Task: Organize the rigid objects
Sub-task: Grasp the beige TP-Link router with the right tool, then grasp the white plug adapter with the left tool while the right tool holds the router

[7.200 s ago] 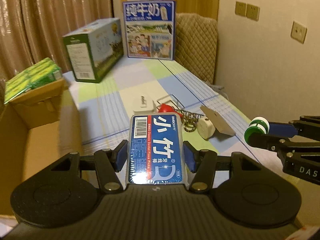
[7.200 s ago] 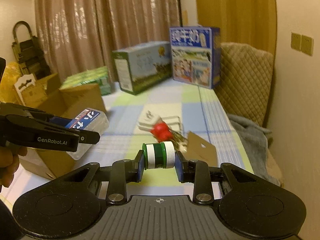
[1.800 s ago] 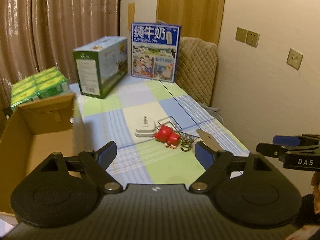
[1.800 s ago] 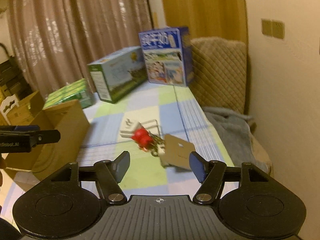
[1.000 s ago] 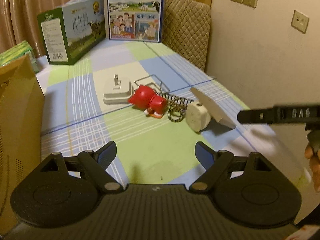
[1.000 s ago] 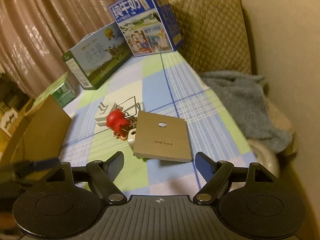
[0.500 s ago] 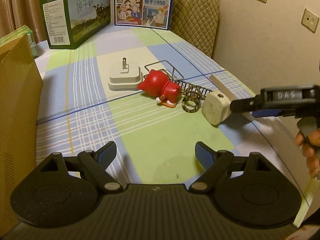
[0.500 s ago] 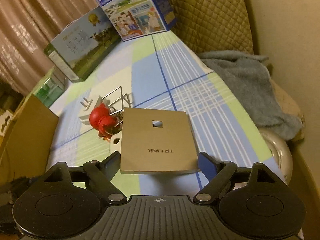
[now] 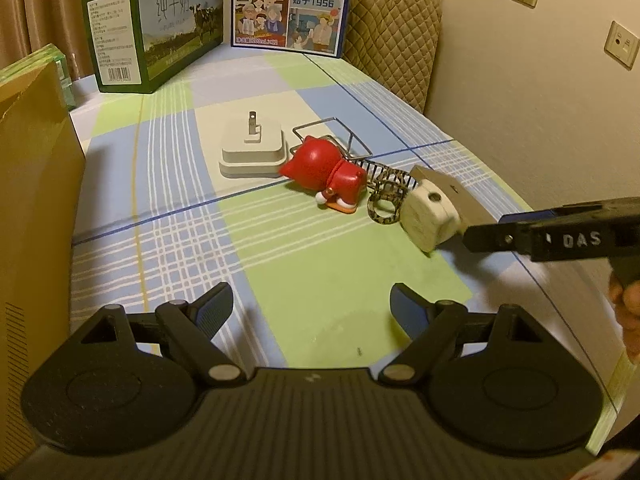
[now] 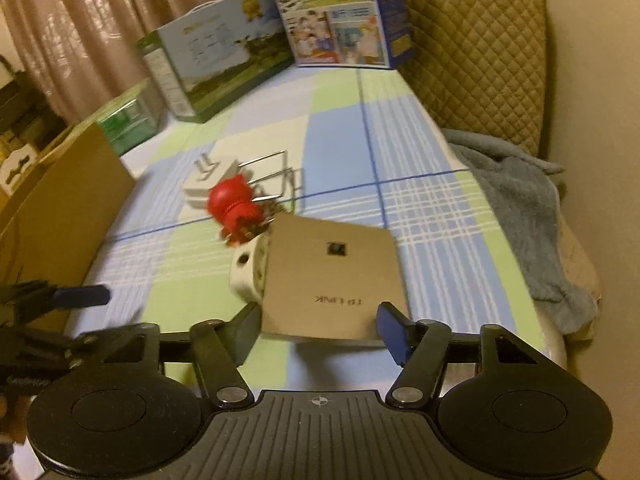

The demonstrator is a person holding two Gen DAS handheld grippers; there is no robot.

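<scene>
Spread wide over the checked tablecloth (image 9: 280, 248), left gripper (image 9: 310, 304) with nothing between its blue-padded fingers (image 9: 214, 308) — hovering short of the clutter. Farther along the cloth, in a loose row: white plug adapter (image 9: 254, 152) with prongs up, red figurine (image 9: 326, 174) toppled on its side just beside it, wire rack (image 9: 340, 140) behind, patterned ring (image 9: 386, 200) touching a cream block (image 9: 430, 216). Right gripper (image 10: 318, 320), jaws also open, straddling the near edge of a flat tan TP-LINK box (image 10: 332, 276) — fingers (image 10: 246, 332) at either side; contact impossible to tell. Box tilted, its left edge propped against the cream block (image 10: 250, 272), with the figurine (image 10: 234, 204) and adapter (image 10: 204, 182) beyond. Open cardboard carton (image 9: 36, 208) off the table's left side. Two milk cartons, green (image 9: 154, 24) and blue (image 9: 290, 4), standing at the far end, next to a quilted chair back (image 9: 394, 28). Grey blanket (image 10: 520, 216) bunched at the cloth's right edge.
</scene>
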